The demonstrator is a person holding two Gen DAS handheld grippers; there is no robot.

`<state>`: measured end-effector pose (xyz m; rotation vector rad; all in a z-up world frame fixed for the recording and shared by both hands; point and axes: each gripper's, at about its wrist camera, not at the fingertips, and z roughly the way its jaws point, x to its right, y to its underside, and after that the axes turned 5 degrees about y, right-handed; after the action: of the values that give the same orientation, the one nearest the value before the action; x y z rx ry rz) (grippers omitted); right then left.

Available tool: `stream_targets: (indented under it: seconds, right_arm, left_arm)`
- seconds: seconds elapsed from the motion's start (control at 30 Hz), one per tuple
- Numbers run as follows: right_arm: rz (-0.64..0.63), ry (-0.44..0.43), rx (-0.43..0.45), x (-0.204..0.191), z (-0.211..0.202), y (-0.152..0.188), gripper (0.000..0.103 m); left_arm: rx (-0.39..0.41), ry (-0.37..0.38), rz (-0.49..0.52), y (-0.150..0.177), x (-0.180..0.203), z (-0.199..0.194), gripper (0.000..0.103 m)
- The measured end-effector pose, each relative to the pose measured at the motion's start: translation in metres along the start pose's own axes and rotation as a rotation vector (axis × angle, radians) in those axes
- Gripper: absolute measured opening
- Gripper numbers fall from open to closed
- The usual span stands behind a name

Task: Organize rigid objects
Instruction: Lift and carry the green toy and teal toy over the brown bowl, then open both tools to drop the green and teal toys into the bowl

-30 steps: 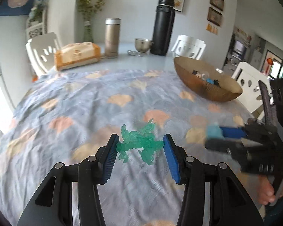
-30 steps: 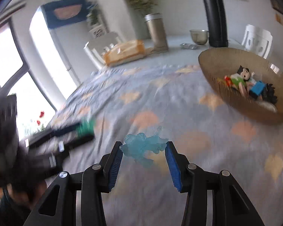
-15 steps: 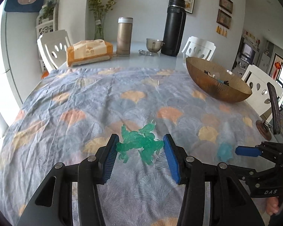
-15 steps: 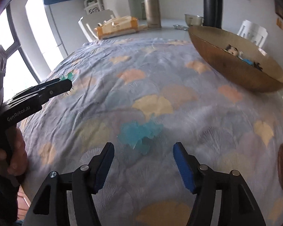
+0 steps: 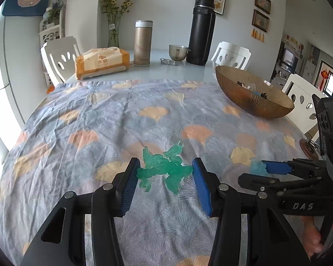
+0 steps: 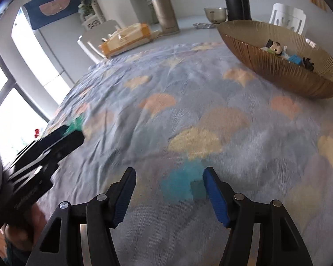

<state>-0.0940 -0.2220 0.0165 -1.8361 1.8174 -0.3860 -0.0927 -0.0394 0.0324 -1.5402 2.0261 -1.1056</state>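
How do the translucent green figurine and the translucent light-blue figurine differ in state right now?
The translucent green figurine is pinched between the pads of the left gripper, while the translucent light-blue figurine lies on the tablecloth between the spread fingers of the right gripper, whose left pad stands clear of it. The green one looks sharp; the blue one is motion-blurred. Both are small, see-through and outside the brown ribbed bowl.
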Motion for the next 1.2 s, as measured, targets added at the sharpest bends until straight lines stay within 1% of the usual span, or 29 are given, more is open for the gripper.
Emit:
stream_targets:
  seconds: [0.13, 0.2, 0.23, 0.27, 0.3, 0.37, 0.47, 0.53, 0.6, 0.67, 0.7, 0.77, 0.87, 0.9, 0.97, 1.03, 1.17, 1.2]
  right_arm:
    - [-0.074, 0.085, 0.015, -0.011, -0.002, 0.010, 0.062]
    - [-0.082, 0.122, 0.026, -0.011, -0.003, 0.013, 0.062]
    - [-0.079, 0.144, 0.033, -0.010, -0.004, 0.015, 0.057]
    - [-0.070, 0.173, 0.043, -0.009, -0.006, 0.016, 0.039]
    - [-0.061, 0.180, 0.053, -0.006, -0.007, 0.016, 0.034]
    - [-0.039, 0.160, 0.058, -0.002, -0.010, 0.015, 0.034]
    - [-0.031, 0.123, 0.090, 0.001, -0.021, 0.015, 0.034]
    - [-0.034, 0.125, 0.123, 0.004, -0.038, 0.012, 0.034]
    - [-0.026, 0.143, 0.179, 0.009, -0.060, 0.005, 0.034]
    - [0.010, 0.153, 0.266, 0.024, -0.095, -0.009, 0.034]
    - [0.022, 0.157, 0.293, 0.028, -0.106, -0.013, 0.034]
    - [0.069, 0.176, 0.379, 0.043, -0.142, -0.029, 0.034]
    - [0.108, 0.198, 0.470, 0.057, -0.181, -0.045, 0.034]
    - [0.123, 0.198, 0.495, 0.062, -0.192, -0.051, 0.034]
    - [0.154, 0.218, 0.534, 0.072, -0.210, -0.063, 0.034]
    - [0.184, 0.244, 0.558, 0.080, -0.218, -0.072, 0.034]
    - [0.229, 0.253, 0.559, 0.094, -0.216, -0.084, 0.034]
    - [0.233, 0.260, 0.549, 0.097, -0.211, -0.087, 0.034]
  left_arm:
    - [-0.004, 0.007, 0.002, 0.000, 0.001, 0.001, 0.046]
    - [-0.004, 0.009, 0.002, 0.000, 0.000, 0.001, 0.046]
    - [-0.005, 0.009, 0.002, 0.000, 0.001, 0.001, 0.046]
    - [-0.004, 0.009, 0.002, 0.000, 0.001, 0.001, 0.046]
    - [-0.004, 0.010, 0.003, 0.000, 0.001, 0.001, 0.046]
    - [-0.002, 0.008, 0.009, 0.000, 0.003, 0.001, 0.046]
    - [-0.004, -0.012, 0.020, -0.001, 0.008, -0.001, 0.046]
    - [-0.012, 0.003, 0.032, -0.008, 0.016, -0.005, 0.046]
    - [0.039, 0.010, 0.074, -0.025, 0.031, -0.021, 0.046]
    - [0.095, 0.040, 0.101, -0.045, 0.046, -0.037, 0.046]
    - [0.130, 0.067, 0.112, -0.058, 0.055, -0.046, 0.046]
    - [0.199, 0.126, 0.132, -0.087, 0.075, -0.064, 0.046]
    - [0.246, 0.208, 0.136, -0.121, 0.094, -0.074, 0.046]
    - [0.261, 0.249, 0.132, -0.135, 0.101, -0.077, 0.046]
    - [0.275, 0.286, 0.126, -0.150, 0.110, -0.077, 0.046]
    - [0.291, 0.303, 0.124, -0.164, 0.120, -0.071, 0.046]
    - [0.271, 0.341, 0.110, -0.179, 0.133, -0.044, 0.046]
    - [0.255, 0.343, 0.108, -0.182, 0.137, -0.030, 0.046]
